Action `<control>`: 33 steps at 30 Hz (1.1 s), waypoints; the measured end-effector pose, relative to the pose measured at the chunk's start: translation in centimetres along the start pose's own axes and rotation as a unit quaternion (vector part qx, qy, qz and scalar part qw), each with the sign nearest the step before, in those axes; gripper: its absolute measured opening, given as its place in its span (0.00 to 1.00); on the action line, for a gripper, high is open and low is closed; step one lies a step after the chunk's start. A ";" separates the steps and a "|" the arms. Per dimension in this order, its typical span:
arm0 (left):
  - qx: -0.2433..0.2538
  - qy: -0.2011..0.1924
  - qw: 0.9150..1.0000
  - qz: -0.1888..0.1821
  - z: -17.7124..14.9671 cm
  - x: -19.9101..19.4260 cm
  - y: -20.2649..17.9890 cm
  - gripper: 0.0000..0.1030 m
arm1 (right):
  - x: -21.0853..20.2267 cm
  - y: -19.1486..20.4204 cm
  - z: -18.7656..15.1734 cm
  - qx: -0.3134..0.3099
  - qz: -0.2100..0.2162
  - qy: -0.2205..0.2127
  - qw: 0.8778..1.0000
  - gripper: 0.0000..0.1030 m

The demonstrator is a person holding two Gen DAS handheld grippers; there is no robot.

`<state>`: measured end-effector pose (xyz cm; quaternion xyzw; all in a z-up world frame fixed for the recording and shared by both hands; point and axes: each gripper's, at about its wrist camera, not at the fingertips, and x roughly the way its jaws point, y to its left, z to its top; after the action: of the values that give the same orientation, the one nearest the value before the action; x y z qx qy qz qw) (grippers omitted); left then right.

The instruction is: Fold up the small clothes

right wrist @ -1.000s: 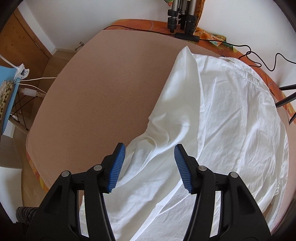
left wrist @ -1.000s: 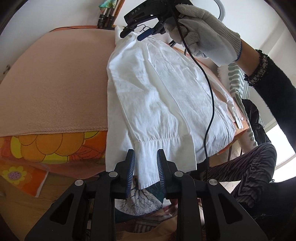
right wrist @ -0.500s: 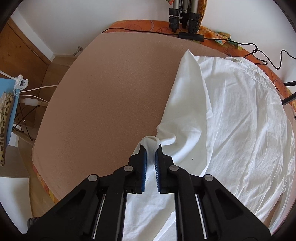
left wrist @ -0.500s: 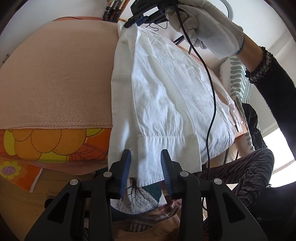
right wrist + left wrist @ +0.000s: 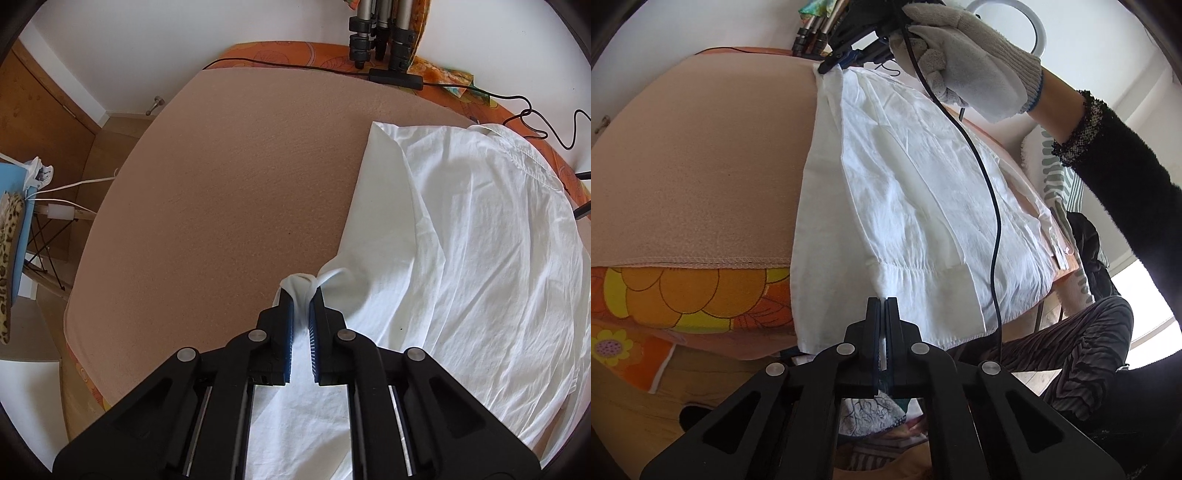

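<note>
A white shirt (image 5: 916, 192) lies spread on a beige-covered table (image 5: 701, 177), one sleeve folded along its left side. My left gripper (image 5: 885, 301) is shut on the sleeve cuff (image 5: 923, 288) at the near table edge. My right gripper (image 5: 302, 295) is shut on a bunched fold of the shirt (image 5: 461, 251) at the sleeve's upper end. In the left wrist view the right gripper (image 5: 846, 61) shows at the far end of the shirt, held by a gloved hand (image 5: 971, 62).
A tripod (image 5: 380, 33) and black cables (image 5: 517, 107) stand at the table's far edge. An orange flowered cloth (image 5: 676, 295) hangs under the beige cover. A cable (image 5: 990, 206) hangs over the shirt. A blue chair (image 5: 14, 240) is left of the table.
My right gripper closed on the shirt fold, then my left gripper closed on the sleeve cuff. Both were open one second ago. The sleeve now lies straighter along the shirt's left side.
</note>
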<state>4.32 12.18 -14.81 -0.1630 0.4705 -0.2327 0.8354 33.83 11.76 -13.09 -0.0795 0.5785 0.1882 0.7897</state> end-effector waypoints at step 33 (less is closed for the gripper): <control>-0.098 -0.024 0.993 0.062 -0.6 -0.9 3.4 0.45 | -5.4 -0.2 -8.6 -0.053 -0.022 -0.084 0.995 0.53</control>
<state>4.20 15.52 -16.11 -0.2203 0.4806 -0.1292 0.8389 24.92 7.57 -10.73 -0.1178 0.4976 0.2078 0.8339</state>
